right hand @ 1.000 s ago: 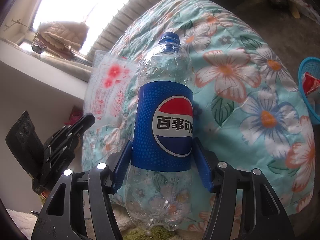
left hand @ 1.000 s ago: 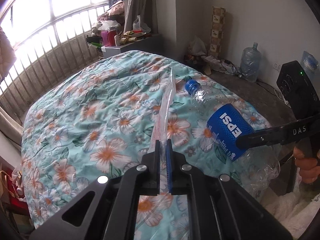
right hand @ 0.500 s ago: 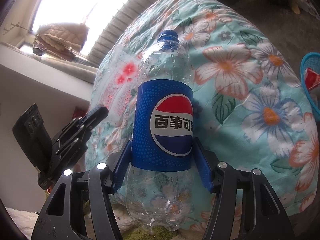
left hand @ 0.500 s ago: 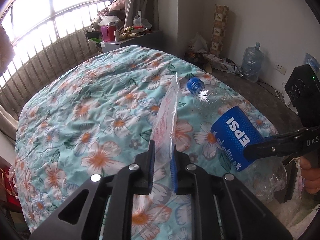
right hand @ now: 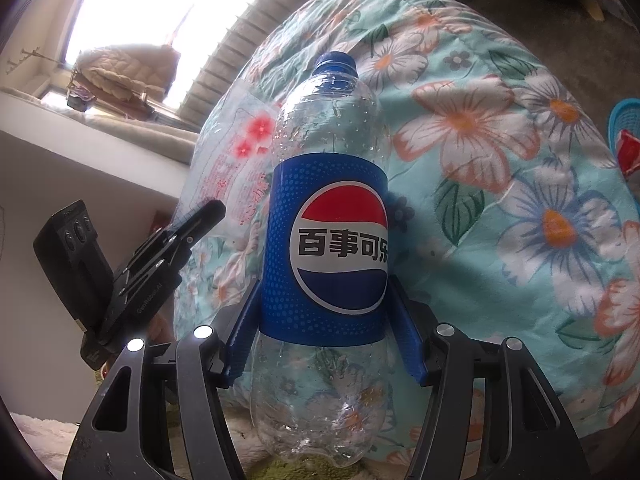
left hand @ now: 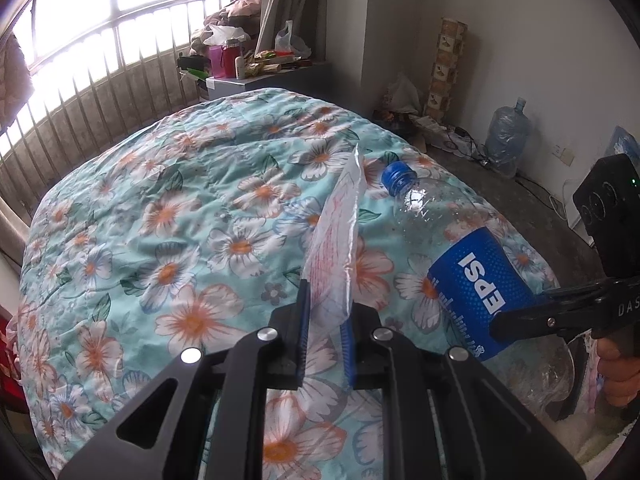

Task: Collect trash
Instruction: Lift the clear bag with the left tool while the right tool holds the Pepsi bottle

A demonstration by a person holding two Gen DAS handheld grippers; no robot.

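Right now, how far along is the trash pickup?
Both pieces are off the bed: the right gripper has its jaws clamped on the empty soda bottle, and a clear plastic wrapper stands between the jaws of the left gripper, though its pads show a gap. Nothing else loose shows on the flowered quilt. Left to do: drop both, perhaps into the blue basket at the edge.

A Pepsi bottle [right hand: 326, 240] is lying over the bed [left hand: 160, 240], between the right gripper's fingers [right hand: 406, 336]. A plastic wrapper [left hand: 336, 256] is standing left of it, with a basket [right hand: 624, 136] sitting right of the bed.

One bottle [right hand: 326, 216], one plastic wrapper [left hand: 334, 256]
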